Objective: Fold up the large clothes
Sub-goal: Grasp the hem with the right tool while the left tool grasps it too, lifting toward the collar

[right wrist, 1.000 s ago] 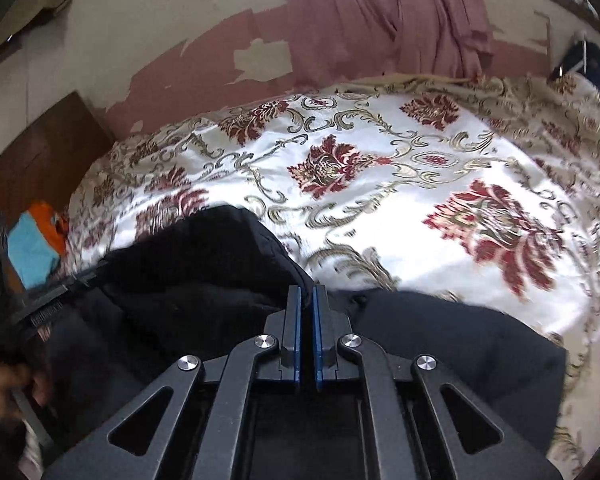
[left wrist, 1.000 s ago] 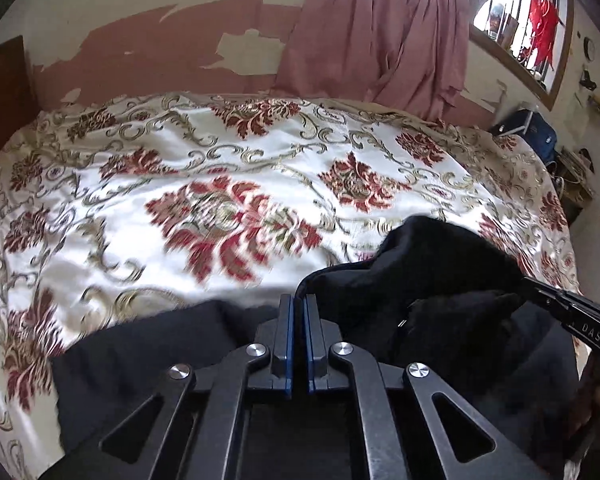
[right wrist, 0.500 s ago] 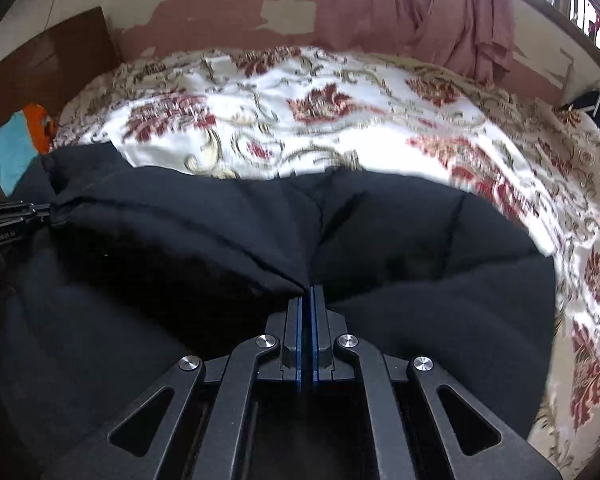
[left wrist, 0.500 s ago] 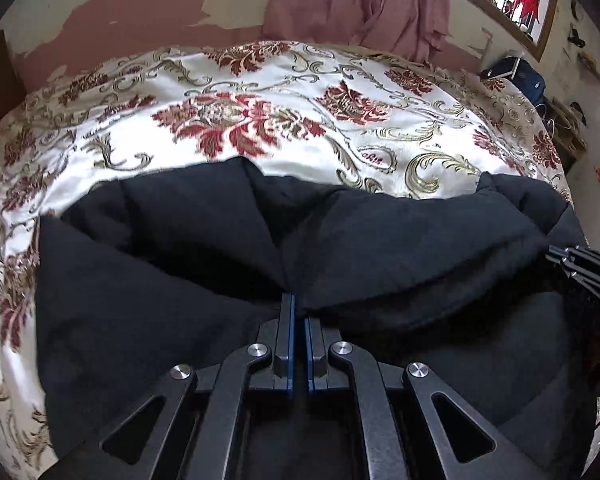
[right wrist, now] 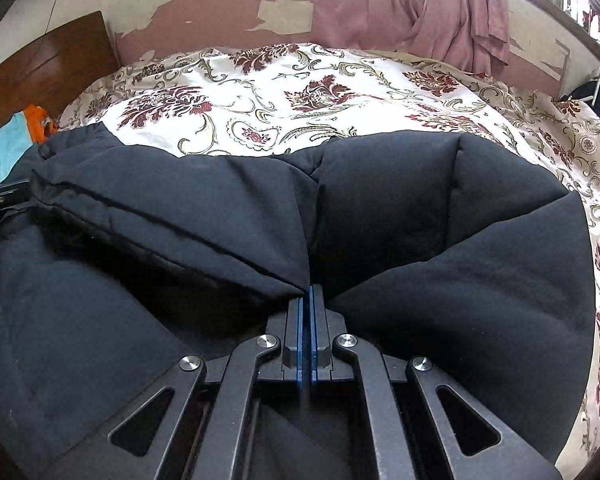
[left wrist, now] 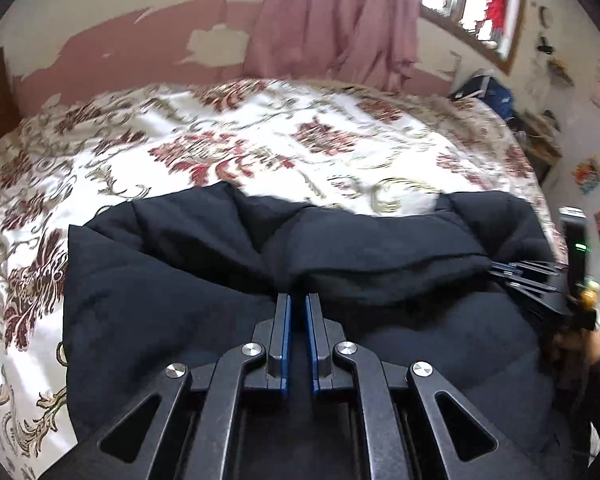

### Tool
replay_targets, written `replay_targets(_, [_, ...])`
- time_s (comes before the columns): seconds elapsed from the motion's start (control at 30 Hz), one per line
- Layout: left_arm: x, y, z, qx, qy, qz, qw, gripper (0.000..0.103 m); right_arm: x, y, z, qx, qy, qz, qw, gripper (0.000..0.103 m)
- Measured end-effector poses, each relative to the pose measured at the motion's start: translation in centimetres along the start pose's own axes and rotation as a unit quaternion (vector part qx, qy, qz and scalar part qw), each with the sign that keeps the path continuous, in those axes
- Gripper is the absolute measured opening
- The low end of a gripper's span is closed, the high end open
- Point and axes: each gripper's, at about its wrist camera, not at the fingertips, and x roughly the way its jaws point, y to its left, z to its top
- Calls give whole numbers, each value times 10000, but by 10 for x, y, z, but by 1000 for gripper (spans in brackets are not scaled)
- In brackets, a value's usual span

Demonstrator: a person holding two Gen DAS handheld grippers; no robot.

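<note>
A padded black jacket [left wrist: 380,248] lies on the flowered bedspread [left wrist: 220,140], with a thick fold doubled over across its middle. My left gripper [left wrist: 298,298] pinches the near edge of that fold; its jaws are opening, a thin gap shows between the blue pads, and the cloth still puckers into the tips. In the right wrist view the jacket [right wrist: 180,208] fills the lower half, and my right gripper [right wrist: 309,288] is shut on the fold's seam. Each gripper shows at the edge of the other's view: right gripper [left wrist: 528,276], left gripper [right wrist: 0,196].
Bedspread [right wrist: 300,92] stretches beyond the jacket to a peeling pink wall. A pink curtain [left wrist: 332,28] hangs behind the bed beside a window [left wrist: 472,4]. A wooden headboard [right wrist: 48,60] and an orange and blue cloth [right wrist: 16,136] are at left. A blue bag [left wrist: 488,92] stands at the far right.
Both grippers carried the jacket's edge forward and down, so the bunched cloth now lies as a long flat fold. The gap in the left jaws has widened slightly.
</note>
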Motion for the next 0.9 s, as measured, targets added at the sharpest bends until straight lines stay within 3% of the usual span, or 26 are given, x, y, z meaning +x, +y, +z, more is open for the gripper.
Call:
replay_targets(0.13, [-19,-17,4,177,-324,-290,9989,8,-1,-1,-1,31,-35,14,10000,2])
replay_targets(0.23, [-10,-35,20,329,-351,-223,9986,8,-2,0,-1,17,-54,-9,10000,2])
replay_targets(0.37, [29,-53,38,443,-28,-83,9990,8,-4,3,2,-59,-43,-69,9999,2])
replay_targets(0.5, [59,-60,34,654,350,155,9971,8,-24,2,8,-127,-91,40,9999,2])
replay_targets(0.67, [62,-48,28,419,327,-112,9985,8,-66,-10,28,8,-162,477,9987,8])
replay_targets(0.77, [61,-46,26,348,322,-210,9987,8,-70,-9,55,338,-223,892,9952,33])
replay_targets(0.83, [61,-46,24,381,347,-264,9983,8,-56,-1,67,527,-103,1243,9908,34])
replay_targets(0.9, [59,-47,24,578,424,-295,9970,8,-32,12,71,611,328,1437,9872,32])
